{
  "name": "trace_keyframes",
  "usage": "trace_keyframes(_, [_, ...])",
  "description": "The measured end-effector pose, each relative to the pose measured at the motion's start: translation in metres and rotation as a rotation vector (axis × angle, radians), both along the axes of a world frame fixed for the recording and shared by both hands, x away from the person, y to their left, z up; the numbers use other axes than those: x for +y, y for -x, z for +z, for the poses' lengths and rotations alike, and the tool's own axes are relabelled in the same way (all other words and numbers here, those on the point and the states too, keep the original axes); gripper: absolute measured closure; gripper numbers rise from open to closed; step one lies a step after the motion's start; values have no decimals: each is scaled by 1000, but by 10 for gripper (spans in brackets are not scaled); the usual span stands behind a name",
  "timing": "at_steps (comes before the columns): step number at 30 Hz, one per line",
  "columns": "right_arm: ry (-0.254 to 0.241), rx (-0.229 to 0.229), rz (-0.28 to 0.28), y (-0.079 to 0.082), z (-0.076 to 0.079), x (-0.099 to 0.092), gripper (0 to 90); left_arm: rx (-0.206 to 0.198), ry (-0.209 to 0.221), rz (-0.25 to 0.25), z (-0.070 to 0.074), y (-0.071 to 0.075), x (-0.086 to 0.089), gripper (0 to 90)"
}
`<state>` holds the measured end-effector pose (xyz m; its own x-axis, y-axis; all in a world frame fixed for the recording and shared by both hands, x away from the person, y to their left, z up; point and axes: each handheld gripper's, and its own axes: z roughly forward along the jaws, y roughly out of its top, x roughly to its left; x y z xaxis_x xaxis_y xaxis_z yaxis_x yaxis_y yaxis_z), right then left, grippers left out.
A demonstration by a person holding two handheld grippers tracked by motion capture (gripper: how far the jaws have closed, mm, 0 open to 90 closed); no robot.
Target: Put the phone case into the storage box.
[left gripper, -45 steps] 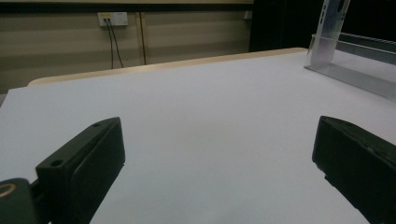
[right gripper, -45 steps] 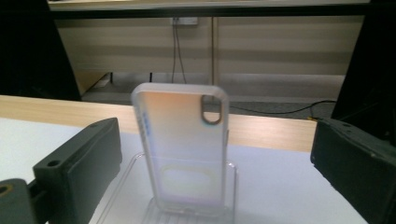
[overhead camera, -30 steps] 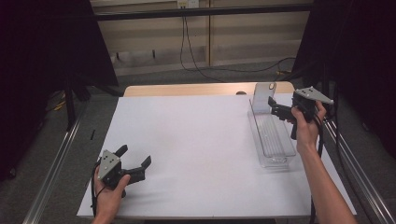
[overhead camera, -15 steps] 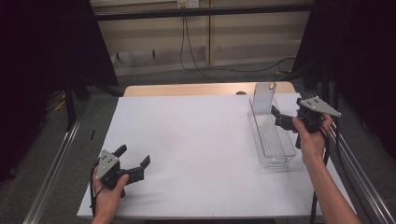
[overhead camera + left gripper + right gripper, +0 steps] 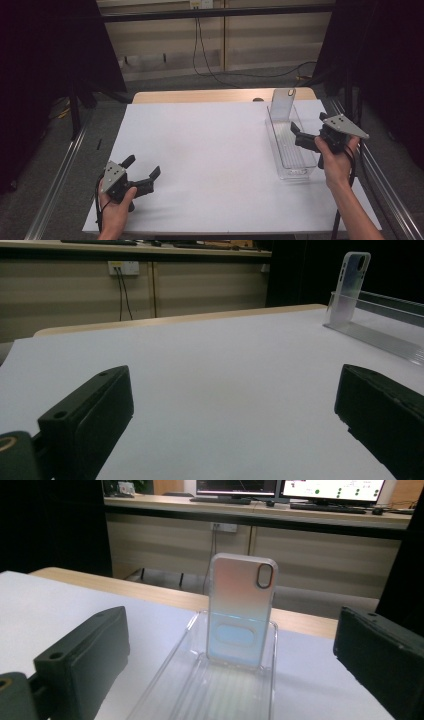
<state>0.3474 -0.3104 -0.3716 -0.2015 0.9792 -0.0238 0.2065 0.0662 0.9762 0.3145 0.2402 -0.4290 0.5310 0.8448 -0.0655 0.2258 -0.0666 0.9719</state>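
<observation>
I see my right hand-held gripper (image 5: 299, 134), jaws apart, just beside the clear tray (image 5: 299, 170); the phone case (image 5: 242, 609) stands upright at its far end. My left hand-held gripper (image 5: 143, 171), also apart, sits near-left on the worktop (image 5: 210, 145).

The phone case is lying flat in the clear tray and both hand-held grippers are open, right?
Not quite. The phone case is not lying flat: it stands upright, leaning against the far end of the clear tray, as the right gripper view shows. The rest holds: the left hand-held gripper and the right hand-held gripper both have their jaws apart.
</observation>
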Motion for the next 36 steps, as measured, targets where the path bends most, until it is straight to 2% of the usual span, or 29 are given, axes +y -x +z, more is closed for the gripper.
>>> trace_keyframes(10, [-10, -20, 11, 20, -7, 2, 0, -3, 8, 11, 1, 2, 0, 23])
trace_keyframes(17, [-15, -3, 16, 31, -17, 2, 0, -4, -7, -2, 0, 3, -1, 22])
trace_keyframes(25, [-20, -20, 11, 48, -23, 2, 0, -4, -5, -14, 1, 4, -1, 23])
trace_keyframes(36, [-15, -1, 27, 66, -34, 2, 0, -4, -1, -17, 2, 7, -2, 23])
